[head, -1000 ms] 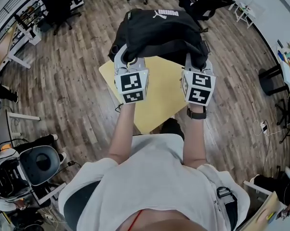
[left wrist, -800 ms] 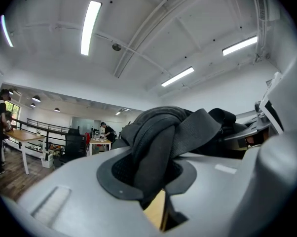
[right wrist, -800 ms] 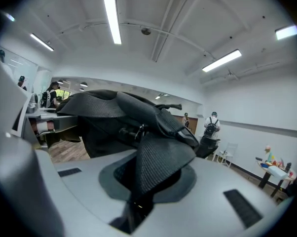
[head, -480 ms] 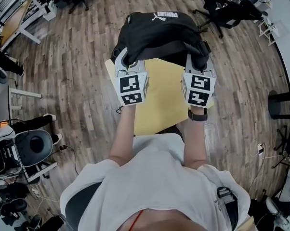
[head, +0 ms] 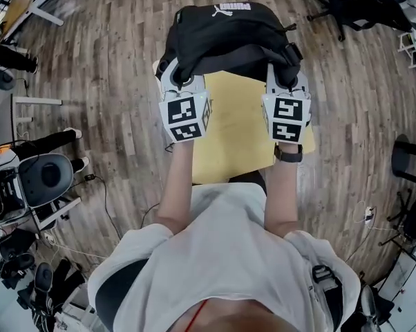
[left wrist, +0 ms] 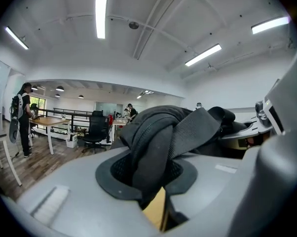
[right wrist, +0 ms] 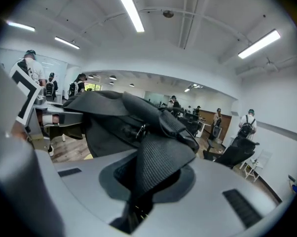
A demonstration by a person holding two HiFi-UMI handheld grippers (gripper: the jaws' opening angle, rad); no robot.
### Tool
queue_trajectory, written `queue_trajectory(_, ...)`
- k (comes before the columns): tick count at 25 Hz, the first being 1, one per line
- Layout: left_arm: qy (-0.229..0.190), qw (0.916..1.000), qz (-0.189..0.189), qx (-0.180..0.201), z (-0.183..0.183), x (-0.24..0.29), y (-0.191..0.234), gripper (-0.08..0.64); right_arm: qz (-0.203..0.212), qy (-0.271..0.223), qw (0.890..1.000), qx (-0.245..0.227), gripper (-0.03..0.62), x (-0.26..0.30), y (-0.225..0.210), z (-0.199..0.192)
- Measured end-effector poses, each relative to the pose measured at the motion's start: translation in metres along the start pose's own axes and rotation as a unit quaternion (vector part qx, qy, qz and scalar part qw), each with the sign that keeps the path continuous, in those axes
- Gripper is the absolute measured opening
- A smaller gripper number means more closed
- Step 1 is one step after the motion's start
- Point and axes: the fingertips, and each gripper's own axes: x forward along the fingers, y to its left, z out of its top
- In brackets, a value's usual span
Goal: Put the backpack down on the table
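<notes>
1. While both tongs stay clamped as they were a second ago, the backpack (head: 229, 37) has moved with them. In the head view it has been carried down and a little further out from the person. It now hangs just beyond the fingertips, over the far part of the yellow table (head: 235, 137).
2. The left tongs (head: 180, 81) are closed on a dark padded strap (left wrist: 151, 147), which bunches up out of the narrow gap between the jaws. A sliver of yellow tabletop shows directly beneath that gap.
3. The right tongs (head: 285, 81) are closed on a ribbed webbing strap (right wrist: 158, 172), and the bag's black bulk rises just past the jaws.
4. The two pairs of tongs are level with each other and well apart. The near edge of the bag stretches between them, and bare tabletop lies under and behind them, towards the person.
5. For the task, I judge the lowering to be well under way but not finished. The bag still looks to be hanging from both straps. No view shows whether its base touches the table, because the bag hides the far edge. Neither grip has loosened, so the release is still to come.
6. The only readable writing is the white word "PUMA" (head: 240, 7) with the leaping-cat logo beside it. It sits on the part of the bag furthest from the tongs.
7. The marker cubes (head: 185, 116) behind the jaws carry black-and-white square codes, not letters. I can read nothing else.
</notes>
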Motion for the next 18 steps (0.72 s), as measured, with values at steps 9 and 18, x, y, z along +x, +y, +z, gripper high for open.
queue_trajectory(9, 0.059, 0.9970, 0.048, -0.016, -0.055, 0.019, 0.041, 0.060, 0.079, 0.036, 0.996, -0.023, 0.032, 0.066, 0.033, -0.030)
queue_trajectory(18, 0.103, 0.9921, 0.070, -0.018, -0.111, 0.047, 0.081, 0.061, 0.126, 0.081, 0.988, -0.032, 0.032, 0.127, 0.070, -0.071)
